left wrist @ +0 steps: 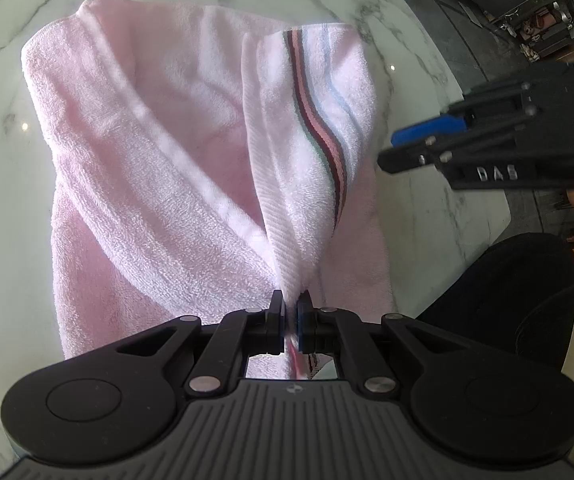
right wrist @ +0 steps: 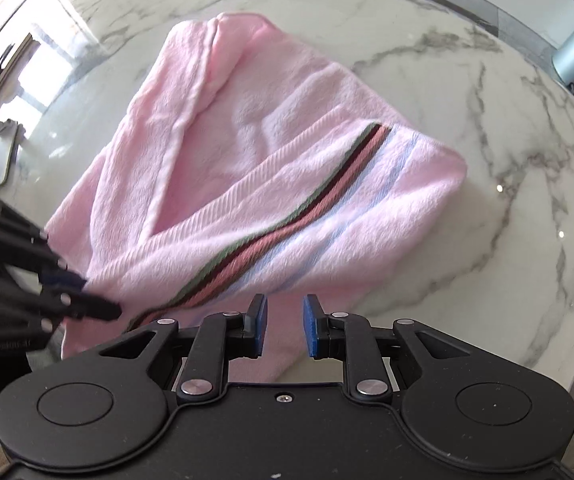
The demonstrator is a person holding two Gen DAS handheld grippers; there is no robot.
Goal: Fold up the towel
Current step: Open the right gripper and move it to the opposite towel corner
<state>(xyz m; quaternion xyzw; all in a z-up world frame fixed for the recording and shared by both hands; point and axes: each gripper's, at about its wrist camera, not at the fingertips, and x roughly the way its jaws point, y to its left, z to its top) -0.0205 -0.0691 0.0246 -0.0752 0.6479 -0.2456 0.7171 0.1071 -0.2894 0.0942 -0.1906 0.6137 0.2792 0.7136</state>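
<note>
Jaws first: the left gripper (left wrist: 291,320) is pinched tight on a bunched corner of the pink towel (left wrist: 191,168), cloth rising up to it, while the right gripper (right wrist: 285,330) hangs with its blue pads parted and nothing between them. The towel lies on the marble table (right wrist: 487,128), partly folded, its striped band (right wrist: 287,216) running from the held corner away to the far right. So the right gripper sits just beside that near edge, right of the left gripper (right wrist: 83,300), clear of the cloth. My read: the free near corner on the right is its pick, and it's the nearer hand for it.
</note>
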